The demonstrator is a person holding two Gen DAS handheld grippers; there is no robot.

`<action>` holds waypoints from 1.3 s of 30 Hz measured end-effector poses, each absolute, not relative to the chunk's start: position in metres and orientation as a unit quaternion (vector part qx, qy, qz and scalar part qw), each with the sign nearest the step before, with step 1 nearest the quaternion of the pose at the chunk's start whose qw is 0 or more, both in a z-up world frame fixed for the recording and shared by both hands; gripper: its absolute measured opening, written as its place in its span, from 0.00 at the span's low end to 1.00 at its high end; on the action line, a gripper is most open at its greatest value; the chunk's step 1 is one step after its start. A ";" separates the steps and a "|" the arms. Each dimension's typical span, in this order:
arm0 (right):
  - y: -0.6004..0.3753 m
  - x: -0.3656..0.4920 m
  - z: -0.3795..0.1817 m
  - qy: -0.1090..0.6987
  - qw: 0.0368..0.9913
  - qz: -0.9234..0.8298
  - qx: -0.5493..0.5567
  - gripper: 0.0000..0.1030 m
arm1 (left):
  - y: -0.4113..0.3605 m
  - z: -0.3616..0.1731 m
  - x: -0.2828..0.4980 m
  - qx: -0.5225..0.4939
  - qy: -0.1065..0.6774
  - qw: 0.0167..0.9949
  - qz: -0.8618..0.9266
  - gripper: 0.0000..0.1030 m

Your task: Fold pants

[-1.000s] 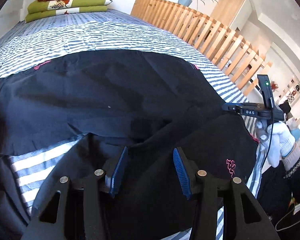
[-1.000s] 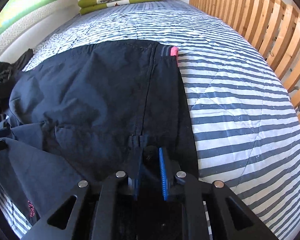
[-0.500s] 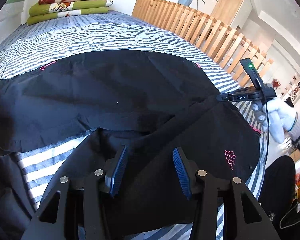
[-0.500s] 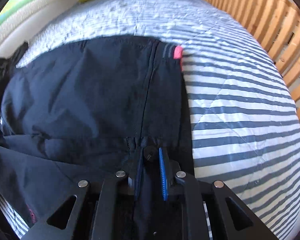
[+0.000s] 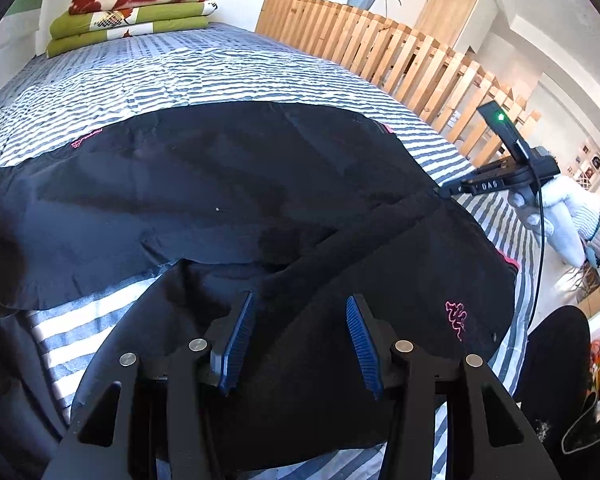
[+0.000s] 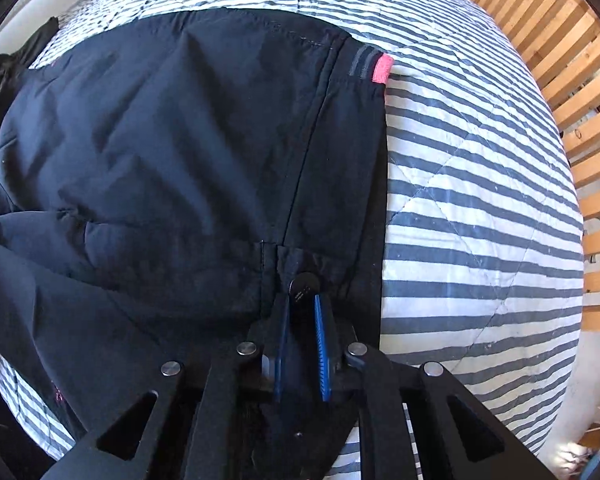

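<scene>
Black pants lie spread across the striped bed cover, with a pink logo on the near leg. My left gripper hovers open just over the near fabric, nothing between its blue pads. My right gripper points steeply down, and its jaws are closing on the waistband of the pants right beside the black button. In the left wrist view a gloved hand holds the right gripper at the waist edge. A taut ridge of cloth runs from there.
Folded green and red blankets lie at the head of the bed. A wooden slat railing runs along the far side, also close by in the right wrist view. Striped cover shows bare to the right of the pants.
The right gripper, with the waistband in it, has shifted towards the railing side and tipped further downward, drawing the cloth tighter. The left gripper has stayed in place.
</scene>
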State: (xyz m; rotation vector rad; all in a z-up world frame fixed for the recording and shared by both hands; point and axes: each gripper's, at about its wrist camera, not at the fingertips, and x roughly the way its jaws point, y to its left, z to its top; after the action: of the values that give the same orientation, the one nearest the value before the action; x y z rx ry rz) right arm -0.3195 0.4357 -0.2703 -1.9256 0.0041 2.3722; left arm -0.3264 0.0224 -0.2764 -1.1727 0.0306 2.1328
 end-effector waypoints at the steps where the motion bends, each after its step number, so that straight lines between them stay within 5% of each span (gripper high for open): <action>1: 0.437 -0.321 -0.265 0.007 0.042 0.783 -0.620 0.12 | 0.024 -0.277 -0.327 -0.452 0.013 0.347 0.821 0.49; 19: 0.447 -0.318 -0.272 0.017 0.021 0.770 -0.638 0.12 | 0.031 -0.274 -0.320 -0.449 0.029 0.363 0.816 0.50; 33: 0.482 -0.241 -0.259 0.173 -0.004 0.790 -0.589 0.15 | 0.141 -0.221 -0.328 -0.419 0.094 0.433 0.792 0.50; 37: 0.495 -0.215 -0.263 0.196 0.010 0.801 -0.566 0.35 | 0.203 -0.222 -0.358 -0.430 0.128 0.442 0.777 0.50; 39: 0.489 -0.199 -0.261 0.205 -0.001 0.793 -0.574 0.35 | 0.235 -0.230 -0.381 -0.447 0.136 0.438 0.768 0.50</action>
State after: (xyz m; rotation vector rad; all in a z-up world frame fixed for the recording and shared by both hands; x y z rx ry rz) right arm -0.1992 0.4892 -0.2614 -1.8045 0.6453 2.4916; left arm -0.3808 0.2346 -0.2303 -1.1102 0.3388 1.9090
